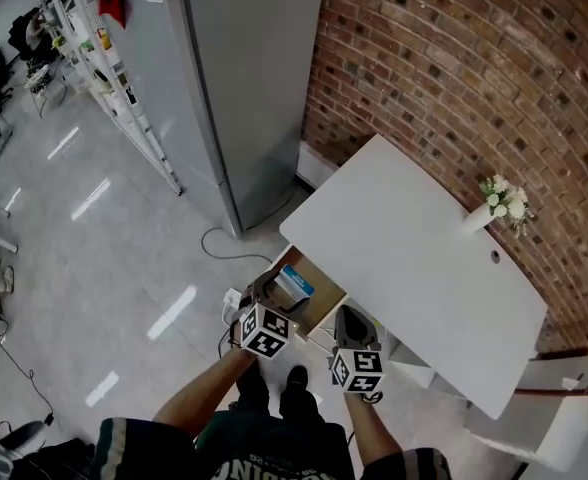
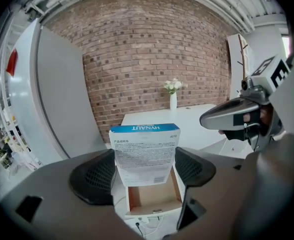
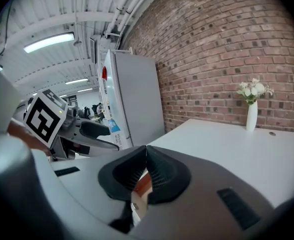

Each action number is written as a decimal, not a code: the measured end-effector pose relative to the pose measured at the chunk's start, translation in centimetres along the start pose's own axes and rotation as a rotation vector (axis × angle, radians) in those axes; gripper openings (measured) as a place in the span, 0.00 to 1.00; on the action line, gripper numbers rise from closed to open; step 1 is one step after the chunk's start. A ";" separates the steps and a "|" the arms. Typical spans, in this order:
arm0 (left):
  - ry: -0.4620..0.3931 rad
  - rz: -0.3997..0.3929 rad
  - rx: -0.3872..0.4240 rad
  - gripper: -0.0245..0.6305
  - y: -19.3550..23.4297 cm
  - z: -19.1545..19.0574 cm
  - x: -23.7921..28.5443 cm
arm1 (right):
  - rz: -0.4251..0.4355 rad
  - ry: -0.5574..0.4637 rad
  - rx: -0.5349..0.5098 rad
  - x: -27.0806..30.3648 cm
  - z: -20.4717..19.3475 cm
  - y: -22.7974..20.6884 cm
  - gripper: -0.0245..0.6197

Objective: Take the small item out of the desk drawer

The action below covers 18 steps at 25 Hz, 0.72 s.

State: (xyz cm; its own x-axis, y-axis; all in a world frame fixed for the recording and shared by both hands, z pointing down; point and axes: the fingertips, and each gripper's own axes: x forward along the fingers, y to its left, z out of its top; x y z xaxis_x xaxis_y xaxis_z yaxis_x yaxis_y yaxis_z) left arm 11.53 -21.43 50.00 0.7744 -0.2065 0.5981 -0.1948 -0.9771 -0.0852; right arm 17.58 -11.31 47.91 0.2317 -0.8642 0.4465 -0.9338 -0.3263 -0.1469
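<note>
A small white box with a blue top (image 2: 145, 154) is clamped upright between the pads of my left gripper (image 2: 144, 168). It hangs above the open desk drawer (image 2: 154, 198), whose brown inside shows nothing else. From the head view the box (image 1: 298, 284) sits at the left gripper (image 1: 280, 298), over the drawer (image 1: 324, 303) under the white desk (image 1: 404, 258). My right gripper (image 1: 349, 321) is beside the drawer's right side, shut with its pads touching and nothing between them (image 3: 146, 154).
A vase of white flowers (image 1: 496, 204) stands at the desk's far edge by the brick wall (image 1: 454, 58). A tall grey cabinet (image 1: 244, 78) rises left of the desk. Cables (image 1: 219, 243) lie on the floor below it. White furniture (image 1: 564, 418) stands at the right.
</note>
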 end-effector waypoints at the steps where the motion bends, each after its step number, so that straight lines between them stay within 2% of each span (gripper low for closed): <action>1: -0.019 0.013 0.003 0.64 0.7 1.0 -0.6 | 0.005 -0.019 -0.011 -0.1 1.1 0.2 0.07; 6: -0.112 0.071 0.002 0.64 4.0 5.9 -3.4 | 0.001 -0.112 -0.060 -0.5 6.5 -0.2 0.08; 12: -0.181 0.116 0.040 0.64 7.2 10.4 -5.9 | 0.009 -0.207 -0.112 -0.6 12.8 -0.2 0.07; 18: -0.221 0.139 0.049 0.64 8.6 12.5 -7.5 | 0.013 -0.249 -0.144 -0.8 16.0 0.4 0.07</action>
State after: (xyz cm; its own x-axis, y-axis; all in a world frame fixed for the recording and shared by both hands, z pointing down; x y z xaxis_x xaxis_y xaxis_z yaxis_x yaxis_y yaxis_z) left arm 11.55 -28.90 34.86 0.8559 -0.3395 0.3901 -0.2831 -0.9388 -0.1960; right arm 21.39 -16.85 33.38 0.2628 -0.9412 0.2125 -0.9621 -0.2723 -0.0162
